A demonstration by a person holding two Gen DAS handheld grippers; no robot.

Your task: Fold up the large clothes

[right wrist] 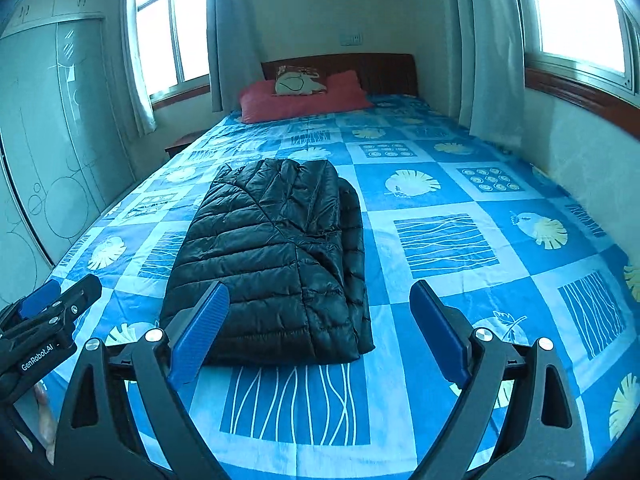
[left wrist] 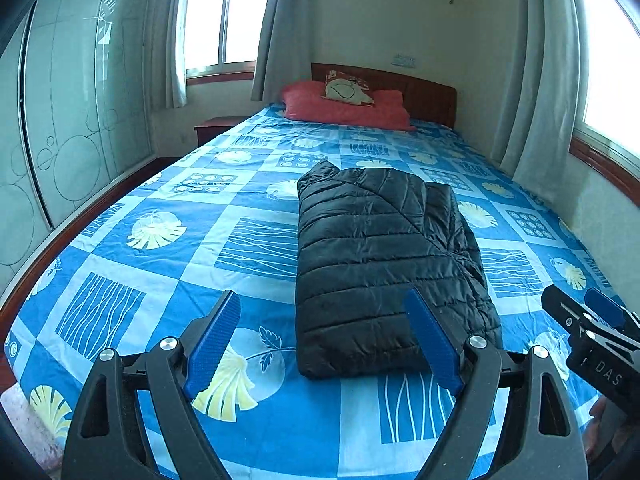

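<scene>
On the bed (left wrist: 140,248), one folded jacket (left wrist: 380,264).

Left wrist view from the foot of the blue patterned bed (left wrist: 248,184), facing the headboard, folded black quilted jacket (left wrist: 380,256) centre-right and near, right wrist view alongside, same direction, jacket (right wrist: 276,256) centre-left, both sharing bed (right wrist: 460,200), jacket, red pillow (left wrist: 344,110).

Daylit bedroom, bed (left wrist: 180,248), wardrobe (left wrist: 72,120)

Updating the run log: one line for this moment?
black puffer jacket: folded on bed | left gripper: open, empty | right gripper: open, empty
</scene>
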